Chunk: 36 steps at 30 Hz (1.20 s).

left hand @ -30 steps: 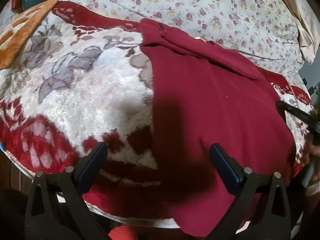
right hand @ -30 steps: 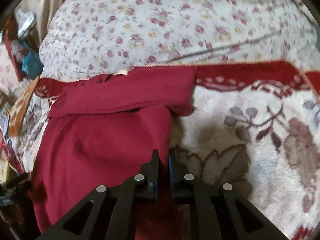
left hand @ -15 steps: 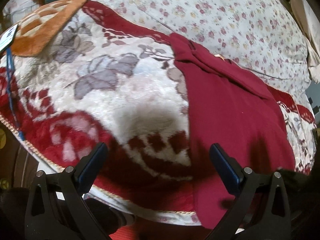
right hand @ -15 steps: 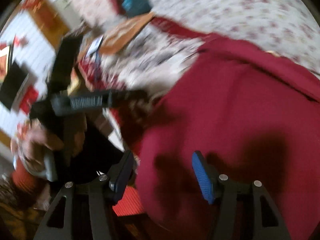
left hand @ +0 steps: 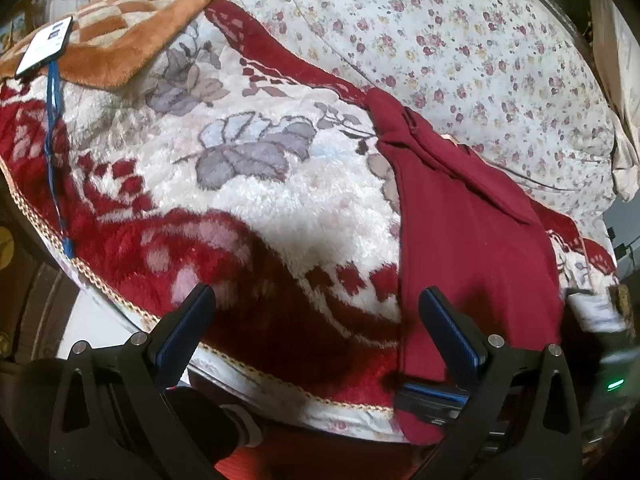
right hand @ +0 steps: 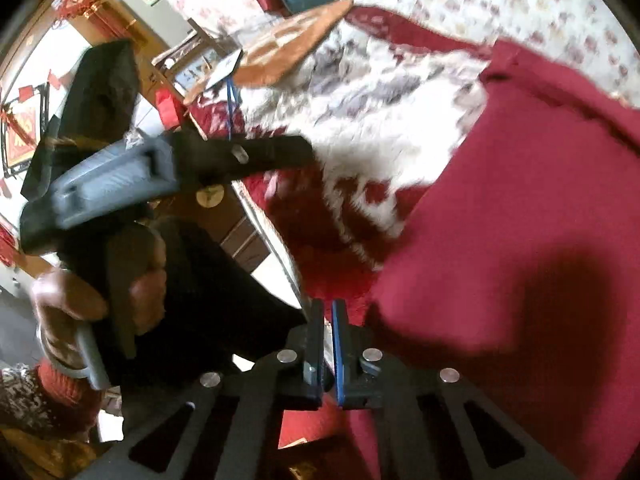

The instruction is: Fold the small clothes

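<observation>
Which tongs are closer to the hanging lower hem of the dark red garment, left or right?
Right. The right tongs are at the garment hem; the left tongs hover open over the blanket beside it.

Black left gripper (left hand: 316, 320) with blue pads, silver screws, bare-skinned hand (right hand: 100, 300), red knit sleeve

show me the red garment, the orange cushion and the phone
red garment (left hand: 476, 248), left wrist view, on the flat middle of the cloth
orange cushion (left hand: 120, 36), left wrist view, on its checkered top
phone (left hand: 46, 46), left wrist view, on the middle of its lit screen
</observation>
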### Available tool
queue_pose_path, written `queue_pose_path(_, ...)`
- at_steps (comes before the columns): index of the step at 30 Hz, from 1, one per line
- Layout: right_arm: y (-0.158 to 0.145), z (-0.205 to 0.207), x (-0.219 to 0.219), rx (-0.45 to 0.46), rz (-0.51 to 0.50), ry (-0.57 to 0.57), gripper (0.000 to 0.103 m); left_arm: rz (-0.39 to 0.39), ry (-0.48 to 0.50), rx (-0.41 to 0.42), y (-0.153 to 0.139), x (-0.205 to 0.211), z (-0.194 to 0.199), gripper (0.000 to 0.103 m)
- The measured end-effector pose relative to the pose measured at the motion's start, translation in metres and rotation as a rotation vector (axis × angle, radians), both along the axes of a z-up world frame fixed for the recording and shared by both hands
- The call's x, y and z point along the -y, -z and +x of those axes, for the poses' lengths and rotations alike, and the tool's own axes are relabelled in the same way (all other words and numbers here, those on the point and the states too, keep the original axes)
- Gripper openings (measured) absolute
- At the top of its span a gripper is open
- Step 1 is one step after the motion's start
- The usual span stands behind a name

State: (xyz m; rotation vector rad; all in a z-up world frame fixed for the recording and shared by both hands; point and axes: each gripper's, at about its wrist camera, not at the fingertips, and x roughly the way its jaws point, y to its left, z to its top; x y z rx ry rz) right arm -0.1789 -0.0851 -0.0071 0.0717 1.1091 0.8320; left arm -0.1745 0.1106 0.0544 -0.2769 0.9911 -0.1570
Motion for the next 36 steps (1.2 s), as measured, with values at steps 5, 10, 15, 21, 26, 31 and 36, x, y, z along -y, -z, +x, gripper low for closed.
queue_pose_path(5,-0.01,-0.016,0.013,0.014,-0.022,-0.003,0.005,0.002,0.047,-0.001,0.002,0.01,-0.013,0.102)
queue_pose_path(10,-0.057,-0.043,0.096,0.097,-0.029,0.206,0.044,0.005,0.152,-0.033,0.015,0.041,-0.03,0.102)
queue_pose_path(15,-0.07,-0.073,0.172,0.124,-0.139,0.441,0.065,0.029,0.247,-0.097,0.038,0.072,-0.048,0.102)
queue_pose_path(21,-0.06,-0.099,0.254,0.05,-0.182,0.658,0.065,0.051,0.282,-0.155,0.059,0.088,-0.056,0.102)
queue_pose_path(26,-0.05,-0.111,0.28,-0.009,-0.188,0.685,0.067,0.019,0.275,-0.162,0.065,0.094,-0.055,0.102)
queue_pose_path(31,-0.036,-0.116,0.289,-0.055,-0.181,0.678,0.068,0.012,0.298,-0.16,0.07,0.104,-0.052,0.102)
queue_pose_path(36,-0.02,-0.114,0.281,-0.094,-0.171,0.643,0.067,-0.03,0.286,-0.154,0.069,0.103,-0.049,0.097)
